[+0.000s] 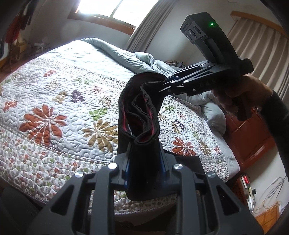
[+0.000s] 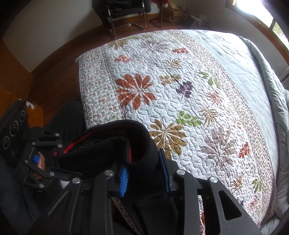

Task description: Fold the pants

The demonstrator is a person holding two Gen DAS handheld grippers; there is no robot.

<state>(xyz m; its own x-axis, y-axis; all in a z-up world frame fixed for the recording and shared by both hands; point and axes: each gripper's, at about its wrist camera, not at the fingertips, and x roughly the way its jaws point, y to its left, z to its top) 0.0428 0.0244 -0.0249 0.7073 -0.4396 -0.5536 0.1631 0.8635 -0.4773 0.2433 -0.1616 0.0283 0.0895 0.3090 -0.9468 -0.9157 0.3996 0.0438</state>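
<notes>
The black pants (image 1: 142, 115), with red trim inside the waistband, hang in the air above the bed, held by both grippers. My left gripper (image 1: 144, 162) is shut on one end of the waistband. My right gripper (image 1: 165, 85) is shut on the other end, up and to the right in the left wrist view. In the right wrist view the right gripper (image 2: 146, 173) clamps the black pants (image 2: 112, 144) between blue pads (image 2: 124, 179), and the left gripper (image 2: 54, 159) grips the same band at the left.
A bed with a floral quilt (image 1: 63, 108) lies below and ahead (image 2: 180, 90). A grey duvet (image 1: 112, 52) is bunched at the far side. A chair (image 2: 124, 16) stands on the wooden floor (image 2: 59, 59). A wooden nightstand (image 1: 252, 137) is at the right.
</notes>
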